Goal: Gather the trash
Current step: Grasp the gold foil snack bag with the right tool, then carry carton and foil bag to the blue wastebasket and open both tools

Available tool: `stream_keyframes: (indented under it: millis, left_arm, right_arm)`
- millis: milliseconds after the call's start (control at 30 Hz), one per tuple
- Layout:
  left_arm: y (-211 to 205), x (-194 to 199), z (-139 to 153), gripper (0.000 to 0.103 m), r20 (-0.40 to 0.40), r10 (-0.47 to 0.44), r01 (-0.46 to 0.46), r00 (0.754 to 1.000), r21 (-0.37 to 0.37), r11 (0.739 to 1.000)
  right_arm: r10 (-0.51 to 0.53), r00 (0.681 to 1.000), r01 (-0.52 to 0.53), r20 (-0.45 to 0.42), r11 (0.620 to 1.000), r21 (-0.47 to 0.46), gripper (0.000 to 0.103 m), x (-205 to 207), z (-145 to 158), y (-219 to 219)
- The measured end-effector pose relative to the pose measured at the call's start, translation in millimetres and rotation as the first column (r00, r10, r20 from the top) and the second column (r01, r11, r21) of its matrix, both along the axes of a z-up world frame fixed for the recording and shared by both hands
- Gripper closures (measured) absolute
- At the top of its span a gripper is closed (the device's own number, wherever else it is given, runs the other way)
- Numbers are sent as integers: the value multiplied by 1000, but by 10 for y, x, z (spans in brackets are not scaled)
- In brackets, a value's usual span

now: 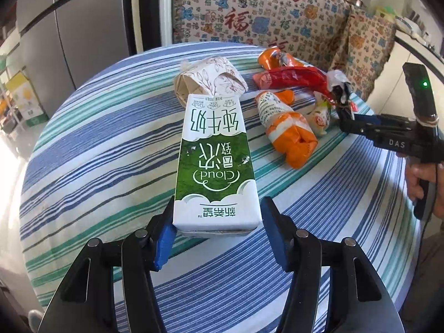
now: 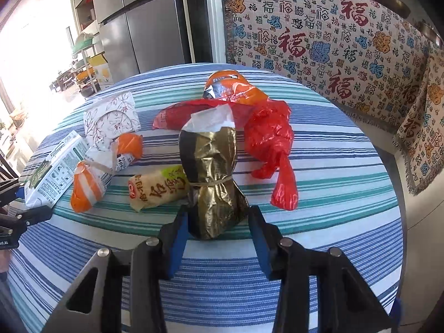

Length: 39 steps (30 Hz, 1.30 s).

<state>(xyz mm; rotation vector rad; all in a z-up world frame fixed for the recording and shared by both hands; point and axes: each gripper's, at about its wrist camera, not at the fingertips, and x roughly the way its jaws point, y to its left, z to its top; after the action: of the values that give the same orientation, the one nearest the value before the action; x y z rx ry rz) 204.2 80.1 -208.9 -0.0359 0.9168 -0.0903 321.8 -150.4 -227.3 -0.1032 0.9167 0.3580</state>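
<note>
A green-and-white milk carton (image 1: 215, 155) lies on the round striped table (image 1: 111, 152), its near end between the blue pads of my left gripper (image 1: 219, 204), which is shut on it. In the right wrist view the carton (image 2: 52, 172) and left gripper (image 2: 25, 202) show at the left edge. My right gripper (image 2: 218, 212) is shut on the base of a crumpled gold foil bag (image 2: 211, 161) tied with a rubber band. From the left wrist view the right gripper (image 1: 340, 95) holds that bag at the table's right.
Loose trash lies between the grippers: a floral paper box (image 2: 113, 116), orange-and-white wrappers (image 2: 88, 186), a cream snack packet (image 2: 158, 188), a red plastic bag (image 2: 269, 138) and an orange bag (image 2: 233, 86). A patterned blanket (image 2: 333, 41) hangs behind; a steel fridge (image 2: 144, 27) stands at the back left.
</note>
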Motion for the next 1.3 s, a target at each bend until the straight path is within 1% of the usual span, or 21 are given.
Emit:
stream_keyframes:
  millis: [67, 133, 200, 267, 300, 333, 400, 533, 600, 667, 800, 833, 867, 900, 933, 967, 1033, 1100, 1300]
  left_arm:
    - [-5, -5, 1, 32, 0, 2, -2, 1000, -7, 1000]
    - [-13, -12, 0, 28, 3, 6, -6, 1000, 1, 1000]
    - [-25, -22, -16, 25, 2, 15, -15, 1000, 8, 1000]
    - [-36, -33, -23, 25, 5, 23, -23, 1000, 14, 1000]
    - [-37, -40, -23, 25, 7, 26, -26, 1000, 14, 1000]
    - [-34, -46, -21, 25, 10, 31, -31, 999, 11, 999]
    - [-12, -66, -9, 25, 17, 41, -41, 999, 0, 999]
    - [20, -94, 53, 25, 50, 43, -42, 998, -17, 999]
    - [35, -83, 95, 25, 73, 44, -42, 996, -33, 999]
    - [27, -32, 120, 25, 85, 42, -38, 996, -41, 998]
    - [-2, 118, 126, 25, 83, 47, -45, 995, -24, 999]
    - [-6, 133, 126, 26, 81, 47, -45, 996, -28, 999]
    - [-10, 150, 129, 27, 79, 44, -41, 996, -30, 999]
    - [-19, 161, 128, 27, 76, 38, -36, 996, -26, 999]
    - [-34, 163, 123, 31, 74, 31, -30, 997, -19, 999]
    - [-52, 165, 112, 41, 67, 25, -24, 997, -8, 1000]
    - [-77, 167, 86, 54, 52, 17, -18, 998, 14, 1000]
    - [-76, 141, 101, 55, 53, 17, -18, 998, 7, 1000]
    - [9, -113, 243, 55, 59, 46, -43, 997, -57, 997]
  right_arm:
    - [19, 999, -19, -32, 1000, -14, 60, -132, 74, -13]
    - [40, 997, -41, -62, 999, -21, 60, -314, 115, -30]
    - [65, 994, -64, -92, 998, 24, 54, -478, 129, -70]
    - [83, 991, -76, -107, 995, 70, 49, -581, 135, -105]
    - [91, 990, -83, -108, 993, 78, 49, -614, 140, -103]
    - [104, 990, -96, -98, 992, 78, 48, -636, 153, -96]
    - [123, 990, -118, -71, 991, 68, 42, -654, 181, -86]
    - [149, 988, -144, -42, 983, 110, 39, -632, 241, -83]
    - [165, 986, -163, -11, 982, 96, 35, -610, 263, -25]
    - [188, 982, -188, 2, 980, 66, 35, -591, 247, 67]
    - [206, 978, -205, -32, 978, 31, 36, -486, 141, 229]
    - [209, 977, -208, -45, 978, 26, 36, -475, 119, 256]
    - [213, 975, -212, -59, 977, 13, 47, -470, 96, 285]
    - [207, 976, -209, -68, 978, -25, 66, -476, 74, 314]
    - [197, 979, -200, -54, 978, -57, 70, -492, 84, 321]
    - [187, 980, -190, -67, 981, -48, 71, -485, 90, 302]
    - [162, 984, -164, -74, 986, -15, 75, -497, 126, 236]
    - [159, 985, -158, -72, 987, 9, 76, -552, 165, 185]
    - [145, 988, -140, -53, 986, 85, 76, -718, 318, 16]
